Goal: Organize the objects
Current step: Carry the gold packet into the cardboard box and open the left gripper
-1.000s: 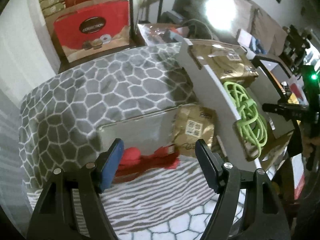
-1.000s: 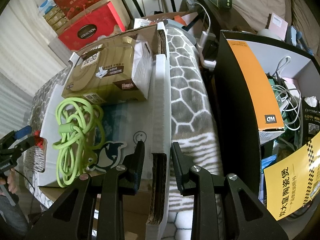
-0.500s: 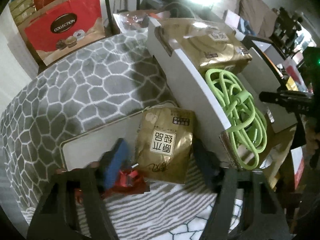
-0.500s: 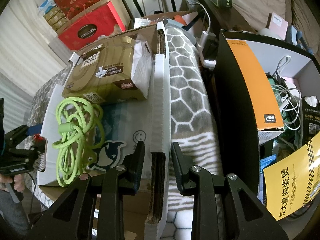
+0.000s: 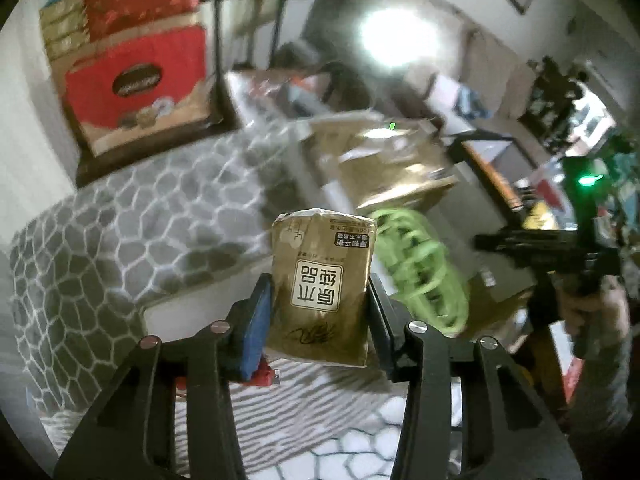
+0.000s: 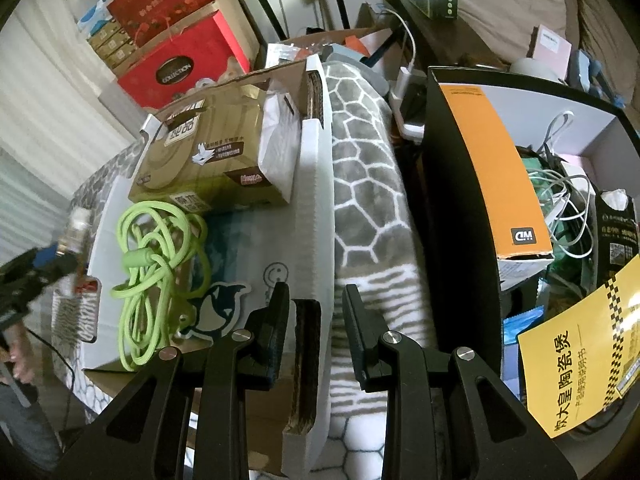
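My left gripper has a brown tissue pack upright between its fingers, lifted off the white tray; the jaws are closing and both pads press its sides. A red wrapper lies under the blue-padded finger. In the right wrist view my right gripper is clamped over the near wall of the cardboard box. Inside the box lie a green cord and a big brown tissue package. The left gripper shows blurred at that view's left edge.
A grey patterned blanket covers the surface under the tray and box. Red gift boxes are stacked at the back left. Right of the box stands a black bin with an orange carton, white cables and a yellow booklet.
The left gripper narrowed onto the brown tissue pack and raised it off the tray, leaving the red wrapper below. The right gripper stayed on the box wall.
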Demonstrator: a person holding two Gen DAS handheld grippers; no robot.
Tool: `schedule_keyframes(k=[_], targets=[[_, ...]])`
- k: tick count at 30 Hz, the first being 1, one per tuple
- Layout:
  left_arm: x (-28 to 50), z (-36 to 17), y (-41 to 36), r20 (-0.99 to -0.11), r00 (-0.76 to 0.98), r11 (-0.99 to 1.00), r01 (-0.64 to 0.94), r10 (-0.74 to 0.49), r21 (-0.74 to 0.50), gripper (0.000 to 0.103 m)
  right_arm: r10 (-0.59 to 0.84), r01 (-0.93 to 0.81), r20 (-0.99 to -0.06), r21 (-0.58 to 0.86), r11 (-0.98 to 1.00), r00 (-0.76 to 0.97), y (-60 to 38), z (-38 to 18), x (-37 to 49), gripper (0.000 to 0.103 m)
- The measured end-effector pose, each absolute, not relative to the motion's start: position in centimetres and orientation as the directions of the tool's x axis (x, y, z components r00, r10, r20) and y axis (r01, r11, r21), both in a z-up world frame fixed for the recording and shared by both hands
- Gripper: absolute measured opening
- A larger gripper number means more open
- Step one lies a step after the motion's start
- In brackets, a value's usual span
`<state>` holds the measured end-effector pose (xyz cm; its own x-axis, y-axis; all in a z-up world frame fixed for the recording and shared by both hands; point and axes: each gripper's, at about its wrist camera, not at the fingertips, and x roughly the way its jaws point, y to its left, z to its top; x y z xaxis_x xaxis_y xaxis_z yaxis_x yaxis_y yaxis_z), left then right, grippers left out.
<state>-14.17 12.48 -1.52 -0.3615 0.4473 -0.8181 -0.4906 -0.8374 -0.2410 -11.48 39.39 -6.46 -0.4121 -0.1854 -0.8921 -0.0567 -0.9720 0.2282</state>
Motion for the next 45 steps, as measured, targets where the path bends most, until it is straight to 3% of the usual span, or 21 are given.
schedule_keyframes(k=[5, 11, 25, 32, 39, 45], targets=[[-12.5, 0.7, 16.3, -0.800, -0.312, -0.746, -0.623, 0.512, -0.234, 0.042, -0.194, -0.060, -0.883, 0.242, -0.968, -0.427, 39.7, -5.7, -11.2, 0.029], [-10.8, -0.3, 22.5, -0.830, -0.256, -0.645, -0.748, 0.496, -0.155, 0.042, -0.201, -0.068, -0.874, 0.256, -0.964, -0.442, 40.3, -4.8, -10.8, 0.029], [-8.5, -4.0, 29.2, -0.877, -0.178, -0.402, -0.915, 0.446, -0.019, 0.043, -0.246, -0.082, -0.863, 0.311, -0.947, -0.441, 41.5, -4.5, -10.5, 0.031], [-7.3, -4.8, 30.8, -0.877, -0.106, -0.308, -0.950, 0.469, -0.049, 0.044, -0.250, -0.086, -0.863, 0.318, -0.944, -0.440, 41.5, -4.4, -10.5, 0.032], [-8.3, -4.6, 29.9, -0.871, -0.131, -0.345, -0.938, 0.474, -0.047, 0.067, -0.250, -0.088, -0.864, 0.317, -0.944, -0.437, 41.7, -4.5, -10.5, 0.032], [-8.9, -3.0, 26.9, -0.835, -0.126, -0.386, -0.916, 0.536, -0.109, 0.069, -0.253, -0.085, -0.866, 0.318, -0.944, -0.431, 41.6, -4.7, -10.5, 0.032]])
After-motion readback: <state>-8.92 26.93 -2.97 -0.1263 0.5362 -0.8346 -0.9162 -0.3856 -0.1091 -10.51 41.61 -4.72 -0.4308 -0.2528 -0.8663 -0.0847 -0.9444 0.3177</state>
